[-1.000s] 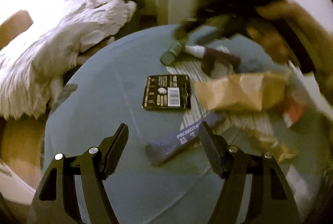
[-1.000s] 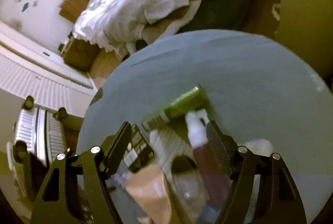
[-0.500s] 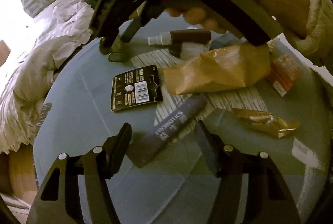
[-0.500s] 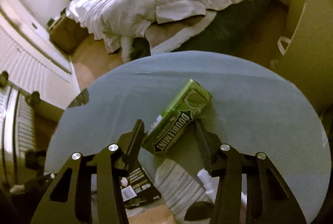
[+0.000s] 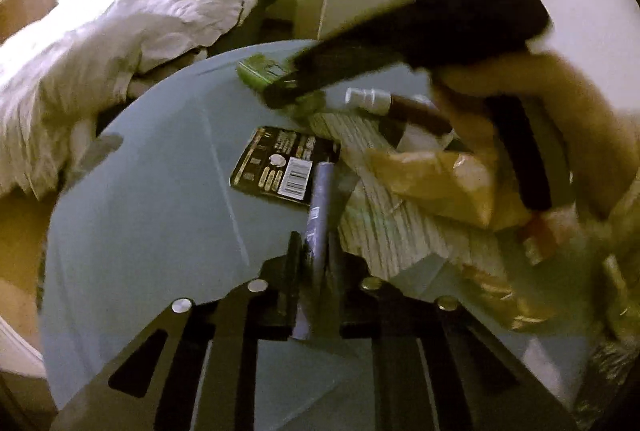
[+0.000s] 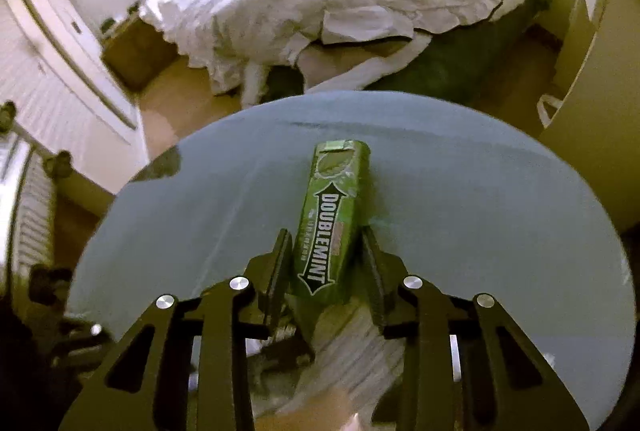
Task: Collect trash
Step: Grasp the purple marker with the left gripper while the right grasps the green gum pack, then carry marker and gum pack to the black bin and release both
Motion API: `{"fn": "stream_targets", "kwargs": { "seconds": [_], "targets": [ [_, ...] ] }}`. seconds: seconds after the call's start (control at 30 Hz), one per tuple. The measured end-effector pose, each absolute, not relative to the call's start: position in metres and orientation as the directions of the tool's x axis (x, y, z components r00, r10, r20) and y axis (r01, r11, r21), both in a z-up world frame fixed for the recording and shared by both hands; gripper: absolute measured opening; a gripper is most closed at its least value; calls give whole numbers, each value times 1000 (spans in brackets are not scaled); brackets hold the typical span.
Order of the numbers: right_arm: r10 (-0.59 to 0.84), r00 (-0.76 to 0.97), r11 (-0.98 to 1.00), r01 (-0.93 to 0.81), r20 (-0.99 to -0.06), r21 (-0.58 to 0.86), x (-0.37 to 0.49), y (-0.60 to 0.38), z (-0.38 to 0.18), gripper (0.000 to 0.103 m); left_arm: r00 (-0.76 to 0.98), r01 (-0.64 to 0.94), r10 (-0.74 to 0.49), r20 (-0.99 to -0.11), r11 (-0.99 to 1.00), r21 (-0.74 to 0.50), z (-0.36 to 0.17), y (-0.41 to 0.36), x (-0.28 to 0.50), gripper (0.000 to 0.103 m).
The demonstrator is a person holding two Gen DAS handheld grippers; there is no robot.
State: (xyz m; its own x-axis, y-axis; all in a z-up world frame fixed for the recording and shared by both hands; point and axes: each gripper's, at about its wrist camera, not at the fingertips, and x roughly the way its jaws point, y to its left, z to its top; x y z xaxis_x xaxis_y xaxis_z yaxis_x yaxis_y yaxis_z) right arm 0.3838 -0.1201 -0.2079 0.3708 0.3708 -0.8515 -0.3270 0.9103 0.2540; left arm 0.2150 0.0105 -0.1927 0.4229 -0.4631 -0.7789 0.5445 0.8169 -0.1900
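While both tools close on trash, you are mid-pickup, nothing lifted clear yet.

Your left tool (image 5: 314,251) is pressed together, pinching the dark probiotics stick (image 5: 320,207) near the middle of the surface (image 5: 160,215), its far end over the black battery card (image 5: 286,167). Your right tool (image 6: 324,255) straddles the green Doublemint pack (image 6: 334,215) toward the far edge; whether its fingers grip I cannot tell. Next, I judge: confirm that grip, then lift both straight up.

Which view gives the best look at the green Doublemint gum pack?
The right wrist view: the Doublemint pack sits sharp and centred, label readable, between the right gripper's fingers. The left wrist view shows only a blurred green corner.
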Motion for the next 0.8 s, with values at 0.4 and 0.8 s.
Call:
{"fn": "stream_targets", "kwargs": {
  "seconds": [0.4, 0.8],
  "targets": [
    [499, 443, 864, -318, -745, 390, 305, -167, -172, 22, 480, 440, -488, -729, 853, -281, -176, 28, 182, 11],
    [595, 558, 798, -330, -578, 504, 231, -233, -139, 21, 539, 416, -515, -666, 851, -321, -137, 8, 146, 11]
  ]
}}
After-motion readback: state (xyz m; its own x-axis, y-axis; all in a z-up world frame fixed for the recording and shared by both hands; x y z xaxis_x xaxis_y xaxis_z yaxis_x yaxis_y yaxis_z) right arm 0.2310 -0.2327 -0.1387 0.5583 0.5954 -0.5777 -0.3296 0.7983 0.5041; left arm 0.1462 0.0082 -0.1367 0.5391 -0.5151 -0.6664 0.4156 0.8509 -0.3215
